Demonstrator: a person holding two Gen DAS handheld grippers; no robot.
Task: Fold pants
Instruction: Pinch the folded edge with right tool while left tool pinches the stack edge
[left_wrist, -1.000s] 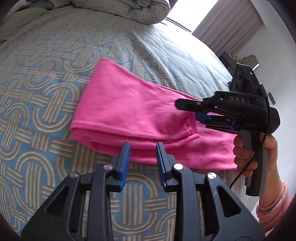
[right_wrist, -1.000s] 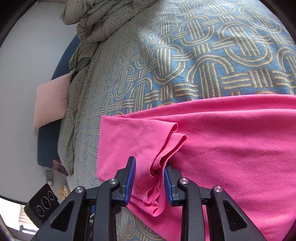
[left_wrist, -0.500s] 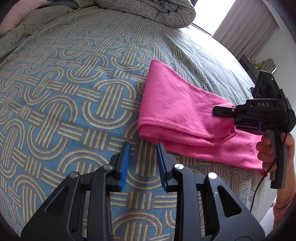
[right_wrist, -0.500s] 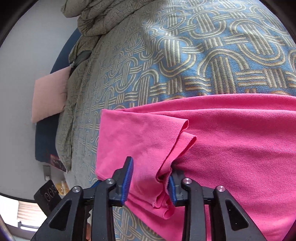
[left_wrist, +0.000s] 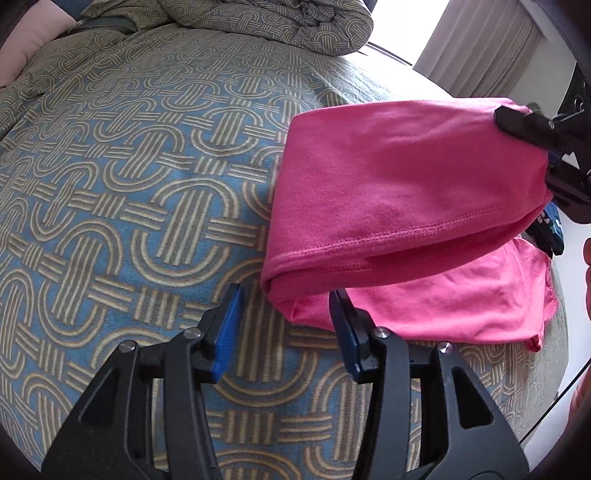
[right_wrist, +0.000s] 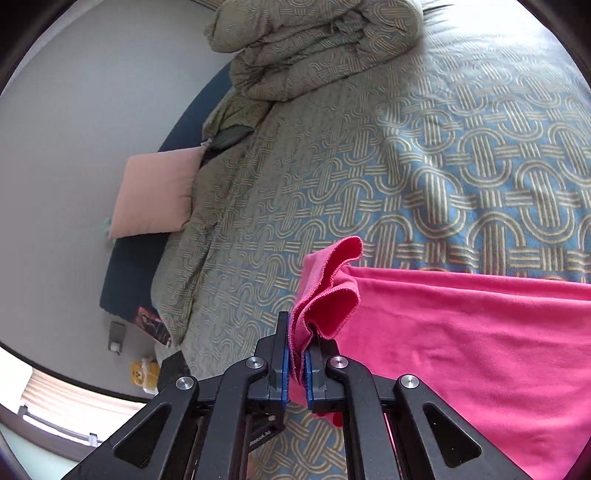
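Pink pants (left_wrist: 388, 192) lie folded on the patterned bedspread (left_wrist: 129, 192). My right gripper (right_wrist: 297, 354) is shut on a bunched hem of the pants (right_wrist: 461, 350) and holds that end raised off the bed. The left wrist view has the right gripper (left_wrist: 532, 144) at the far right, with the top layer hanging from it as a sloping flap over the lower layer. My left gripper (left_wrist: 284, 314) hovers low at the pants' near folded corner. Its jaws are opening; the corner lies just ahead between the fingertips, and the pads do not press on it.
A rolled duvet (left_wrist: 277, 22) lies at the head of the bed, also seen in the right wrist view (right_wrist: 314, 48). A pink pillow (right_wrist: 155, 195) leans by the wall. Curtains (left_wrist: 480, 48) hang by the window. A hand (left_wrist: 587, 258) shows at the right edge.
My right gripper has shut on the pants' hem and lifted it, raising the top layer. My left gripper's jaws have spread wider, and the folded corner now lies nearer to them.
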